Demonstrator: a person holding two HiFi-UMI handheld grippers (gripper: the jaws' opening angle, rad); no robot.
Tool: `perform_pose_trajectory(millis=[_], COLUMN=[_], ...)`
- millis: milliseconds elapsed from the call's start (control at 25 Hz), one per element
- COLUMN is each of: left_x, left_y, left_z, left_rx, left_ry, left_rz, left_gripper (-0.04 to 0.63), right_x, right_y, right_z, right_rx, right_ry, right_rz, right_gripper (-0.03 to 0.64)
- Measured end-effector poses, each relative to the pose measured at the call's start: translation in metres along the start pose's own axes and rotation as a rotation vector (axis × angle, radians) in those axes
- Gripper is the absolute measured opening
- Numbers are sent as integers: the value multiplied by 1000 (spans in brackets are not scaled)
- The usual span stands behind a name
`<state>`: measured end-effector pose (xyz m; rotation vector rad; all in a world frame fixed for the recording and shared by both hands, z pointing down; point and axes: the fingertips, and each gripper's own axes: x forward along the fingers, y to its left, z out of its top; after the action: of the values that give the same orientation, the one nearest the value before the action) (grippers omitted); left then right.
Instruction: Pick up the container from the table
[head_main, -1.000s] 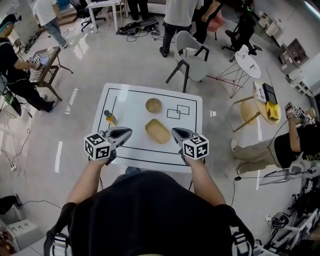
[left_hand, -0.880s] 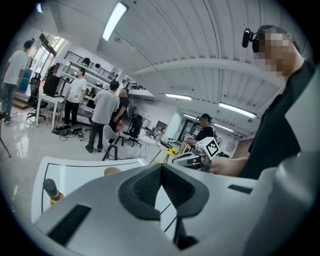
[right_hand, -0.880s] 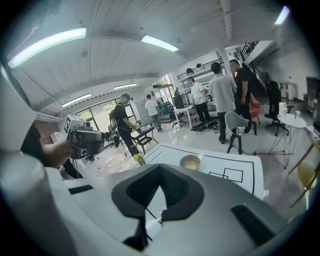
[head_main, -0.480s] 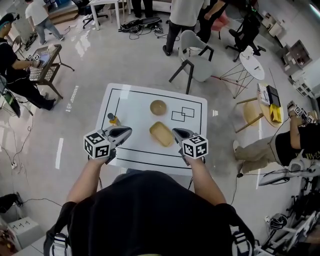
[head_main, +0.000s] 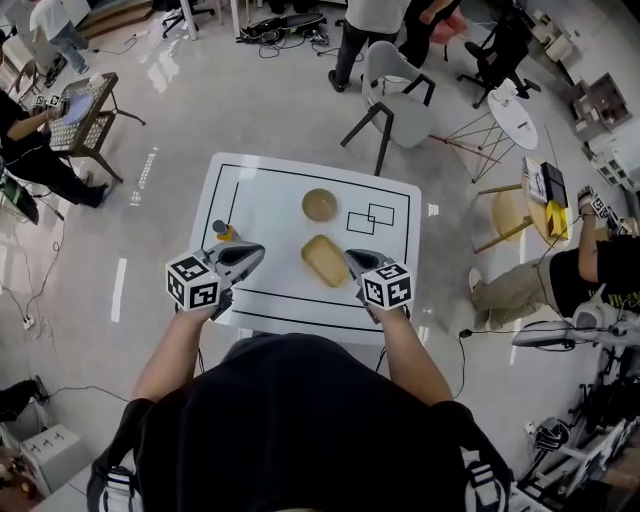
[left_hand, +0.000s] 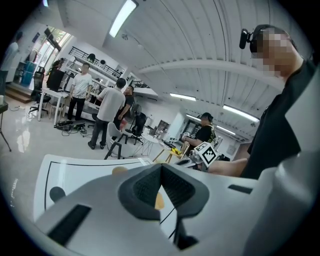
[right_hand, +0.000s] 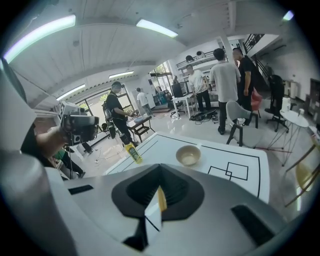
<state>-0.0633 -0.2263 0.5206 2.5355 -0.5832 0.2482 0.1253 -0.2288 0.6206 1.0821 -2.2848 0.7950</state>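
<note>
A tan rectangular container (head_main: 325, 260) lies on the white table (head_main: 262, 200), near its front middle. It shows only as a tan sliver between the jaws in the left gripper view (left_hand: 159, 200) and the right gripper view (right_hand: 162, 198). My left gripper (head_main: 257, 254) hovers over the table's near left, jaws shut and empty (left_hand: 161, 167). My right gripper (head_main: 351, 259) hangs just right of the container, jaws shut with nothing in them (right_hand: 160, 167). Neither gripper touches the container.
A round tan bowl (head_main: 320, 204) (right_hand: 189, 155) sits behind the container. A small yellow bottle (head_main: 224, 231) (right_hand: 132, 152) stands at the table's left. Black rectangles (head_main: 368, 217) are drawn at the right. A grey chair (head_main: 395, 92) and several people stand beyond the table.
Both grippers have moved a little forward over the table's near edge. The right one has sunk and come closer to the container's right side. Both stay shut.
</note>
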Motion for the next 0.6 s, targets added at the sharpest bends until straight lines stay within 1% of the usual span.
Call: perform_pose_trajectory(millis=[440,600], left_x=[16,19], left_y=[15,19], left_z=[-8,-10], left_rx=[-22,-32], left_ry=[29,32], left_rz=[-15,-24], left_gripper=[8,8], right_x=[35,45], right_y=[-5,-3], right_z=[-25,-33], right_rx=[-18,-46], right_ry=[89,121], right_rz=[4,0], right_gripper=[8,8])
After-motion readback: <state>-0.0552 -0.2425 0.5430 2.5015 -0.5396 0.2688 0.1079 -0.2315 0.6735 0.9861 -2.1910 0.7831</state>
